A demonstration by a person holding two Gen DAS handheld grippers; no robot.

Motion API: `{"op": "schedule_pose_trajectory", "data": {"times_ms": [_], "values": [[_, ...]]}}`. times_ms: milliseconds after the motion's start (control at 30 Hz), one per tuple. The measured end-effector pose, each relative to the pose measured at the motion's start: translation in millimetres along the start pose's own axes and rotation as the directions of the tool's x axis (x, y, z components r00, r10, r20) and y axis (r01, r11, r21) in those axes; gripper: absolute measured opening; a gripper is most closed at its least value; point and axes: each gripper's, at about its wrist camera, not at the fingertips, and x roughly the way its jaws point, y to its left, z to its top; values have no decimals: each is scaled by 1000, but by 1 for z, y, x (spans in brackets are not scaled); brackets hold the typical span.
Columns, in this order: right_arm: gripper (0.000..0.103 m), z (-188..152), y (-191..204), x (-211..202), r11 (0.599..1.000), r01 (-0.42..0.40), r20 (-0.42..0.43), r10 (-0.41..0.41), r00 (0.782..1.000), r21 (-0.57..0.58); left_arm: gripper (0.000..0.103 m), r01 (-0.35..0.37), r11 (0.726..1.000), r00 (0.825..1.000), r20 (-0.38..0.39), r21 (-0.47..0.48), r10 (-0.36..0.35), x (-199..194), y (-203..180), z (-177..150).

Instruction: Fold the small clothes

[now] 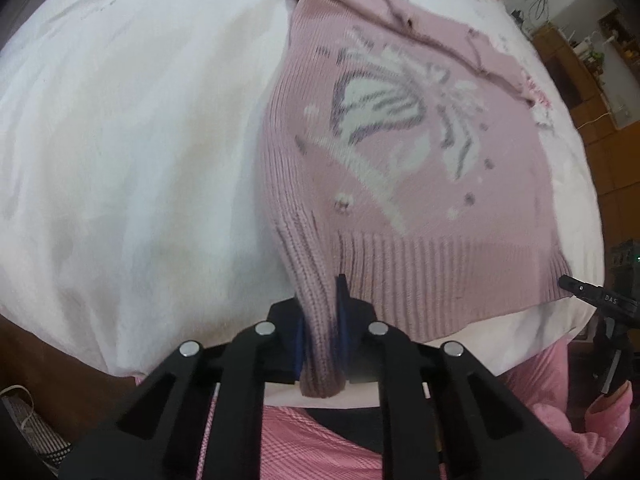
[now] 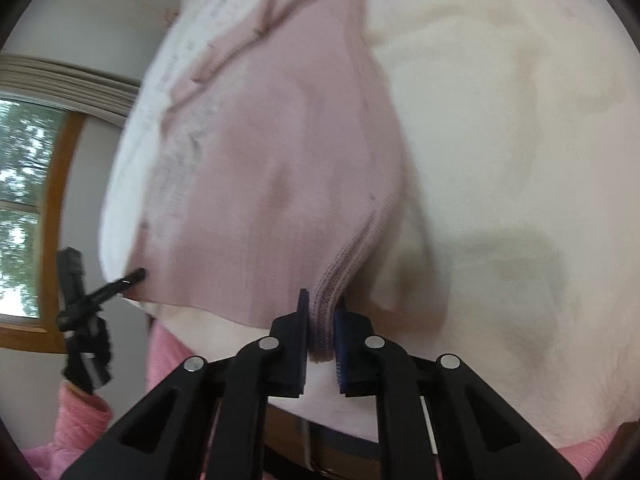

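Bed (image 1: 120, 128) covered with white bedding; window (image 2: 20, 200) seen at left in right wrist view. Pink knit sweater (image 1: 420, 184) with white butterfly motif laid mostly flat on bed, hem toward near edge. Left tool (image 1: 320, 312) clenched on bunched ribbed fabric at near left hem corner. Right tool (image 2: 322, 320) clamped on ribbed edge at opposite near corner. Fold judged barely begun: both hem corners gripped, no fold line seen on body. Far sleeves appear partly tucked, blurred. Remaining: hem to be carried toward collar, then smoothed.
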Motion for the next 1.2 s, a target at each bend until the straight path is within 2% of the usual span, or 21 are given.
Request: {"op": "schedule_pose_trajectory", "data": {"times_ms": [67,133,233,333,567,800,967,1100,1167,1200], "values": [[11,8,4,-13,998,-62,30,62,998,7,8,82,996,996,31,-20,-81,-12,1,6],[11,17,7,-28,992,-123,64,121,991,19,8,131,991,990,63,-36,-129,-23,0,16],[11,38,11,-46,980,-199,107,194,975,32,8,167,986,981,103,-28,-163,-34,-8,34],[11,63,15,-59,975,-220,142,213,967,37,8,158,987,979,133,-4,-157,-39,-16,58],[11,122,3,-57,967,-232,162,215,963,100,8,169,982,972,179,-85,-152,-30,-5,117],[11,174,-19,-31,957,-221,144,195,970,189,8,143,979,981,150,-147,-120,1,12,156],[11,199,-30,-6,961,-168,100,149,984,218,11,155,965,984,117,-211,-132,26,24,175],[13,209,-37,4,959,-158,80,143,987,235,14,190,947,980,102,-258,-169,35,35,179],[18,211,-39,2,963,-145,80,129,988,229,16,241,929,970,109,-281,-218,32,41,178],[24,210,-41,-2,965,-133,88,116,989,226,19,262,921,964,117,-288,-238,30,43,177]]}}
